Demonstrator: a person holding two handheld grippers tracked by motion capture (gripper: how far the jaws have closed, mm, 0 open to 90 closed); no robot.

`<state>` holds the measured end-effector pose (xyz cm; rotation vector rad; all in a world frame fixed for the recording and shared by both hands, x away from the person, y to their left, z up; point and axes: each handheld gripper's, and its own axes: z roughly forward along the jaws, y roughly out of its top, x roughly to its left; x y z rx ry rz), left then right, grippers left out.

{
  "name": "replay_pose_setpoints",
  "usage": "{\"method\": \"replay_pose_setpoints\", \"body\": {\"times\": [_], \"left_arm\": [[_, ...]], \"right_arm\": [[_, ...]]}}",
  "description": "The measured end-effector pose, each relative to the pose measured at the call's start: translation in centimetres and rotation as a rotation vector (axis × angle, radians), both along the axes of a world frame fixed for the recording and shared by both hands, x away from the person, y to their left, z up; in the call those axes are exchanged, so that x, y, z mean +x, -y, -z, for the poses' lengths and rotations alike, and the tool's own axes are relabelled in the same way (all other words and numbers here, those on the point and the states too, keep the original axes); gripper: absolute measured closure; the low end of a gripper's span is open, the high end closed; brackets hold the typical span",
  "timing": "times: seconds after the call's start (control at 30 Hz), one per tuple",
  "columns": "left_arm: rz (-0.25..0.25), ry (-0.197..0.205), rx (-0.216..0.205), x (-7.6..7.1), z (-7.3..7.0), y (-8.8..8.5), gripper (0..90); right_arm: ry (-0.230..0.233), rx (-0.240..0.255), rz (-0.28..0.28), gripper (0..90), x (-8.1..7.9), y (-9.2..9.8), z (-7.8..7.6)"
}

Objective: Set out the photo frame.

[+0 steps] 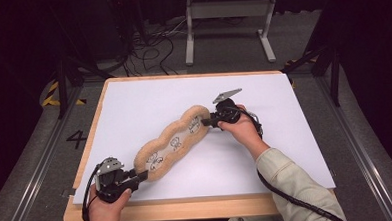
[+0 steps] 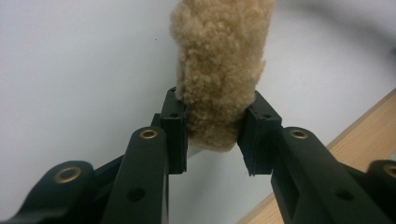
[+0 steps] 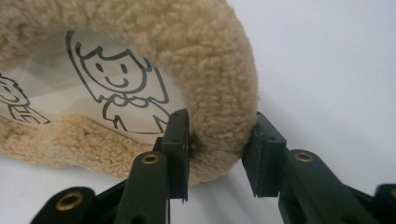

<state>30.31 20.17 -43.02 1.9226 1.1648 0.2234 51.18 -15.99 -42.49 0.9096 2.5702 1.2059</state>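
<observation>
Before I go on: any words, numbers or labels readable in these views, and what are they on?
"4": dark figure on the floor left of the table.
Fluffy pouch: its clear window carries line-drawn cartoon figures; any lettering on it is too small to read.
Yellow and black hazard tape on the floor: a marking, no text.
Nothing else readable.
</observation>
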Motion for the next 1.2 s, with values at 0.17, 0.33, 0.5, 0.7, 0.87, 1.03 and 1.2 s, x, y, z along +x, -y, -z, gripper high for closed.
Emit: {"method": "replay_pose_setpoints", "body": {"times": [0.17, 0.33, 0.5, 0.7, 0.87, 1.03, 1.2], "left_arm": [[0.015, 0.005, 0.003, 0.4, -0.2, 0.4, 66.8], [0.028, 0.022, 0.001, 1.1, -0.7, 1.0, 66.7], [0.023, 0.043, 0.005, 1.9, -1.1, 1.7, 66.4], [0.016, 0.059, -0.008, 3.4, -1.6, 2.5, 66.2], [0.010, 0.069, -0.018, 4.5, -2.0, 2.9, 66.1], [0.002, 0.095, -0.023, 5.9, -2.2, 3.2, 66.0], [0.001, 0.115, -0.024, 7.3, -2.1, 3.4, 66.0]], "right_arm": [[0.009, -0.002, 0.025, 65.5, -0.6, 0.8, -0.5], [0.024, 0.001, 0.054, 65.5, -1.7, 2.4, -1.3], [0.050, 0.003, 0.088, 65.3, -2.9, 4.0, -2.2], [0.062, 0.039, 0.119, 65.3, -4.5, 6.5, -3.0], [0.073, 0.051, 0.149, 64.6, -5.9, 7.9, -3.3], [0.076, 0.074, 0.166, 64.3, -7.1, 9.1, -3.4], [0.093, 0.095, 0.185, 64.2, -8.2, 9.8, -3.4]]}}
